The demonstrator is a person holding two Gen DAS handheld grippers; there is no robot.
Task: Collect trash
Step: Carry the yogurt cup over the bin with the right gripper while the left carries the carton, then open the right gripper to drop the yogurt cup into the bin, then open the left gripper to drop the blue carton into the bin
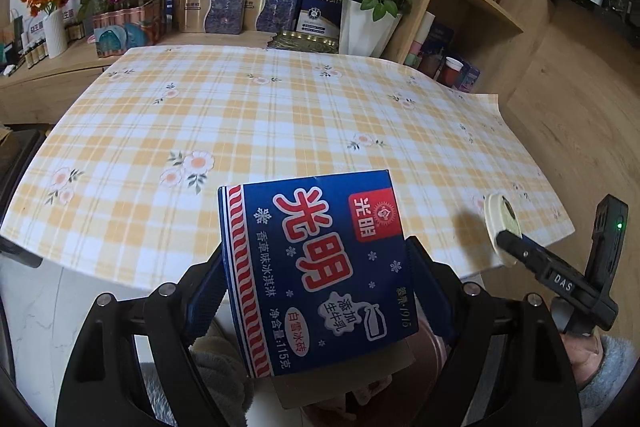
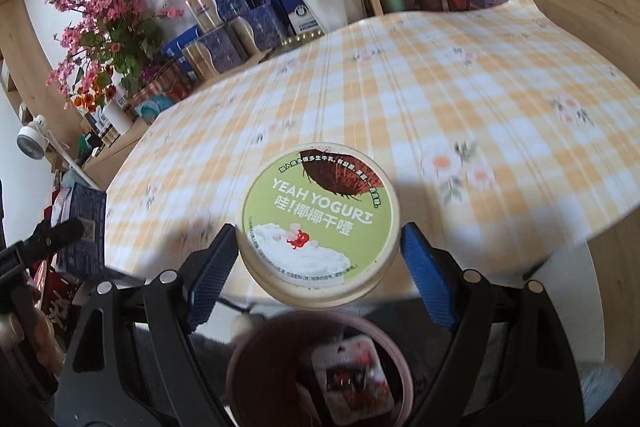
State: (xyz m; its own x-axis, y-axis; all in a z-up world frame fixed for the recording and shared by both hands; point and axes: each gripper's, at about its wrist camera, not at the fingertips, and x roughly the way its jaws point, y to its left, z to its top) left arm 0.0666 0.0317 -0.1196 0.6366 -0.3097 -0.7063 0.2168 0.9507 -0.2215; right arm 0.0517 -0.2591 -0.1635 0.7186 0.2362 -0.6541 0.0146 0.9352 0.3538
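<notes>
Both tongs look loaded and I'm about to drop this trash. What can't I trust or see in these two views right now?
- Left wrist: the ice cream box hides whatever lies under the left tongs.
- Right wrist: the yogurt tub in the right tongs covers part of the pink bin; the bin's lower edge is cut off.
- Right wrist: the checked tablecloth is motion-blurred.

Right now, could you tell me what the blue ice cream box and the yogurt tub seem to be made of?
The blue ice cream box looks like thin printed cardboard: flat panels, sharp folded edges, a plain brownish flap at its lower end, a slight sheen. The yogurt tub seems to be cream-coloured plastic or coated paper, I cannot tell which; its round lid carries a smooth printed green label.
</notes>
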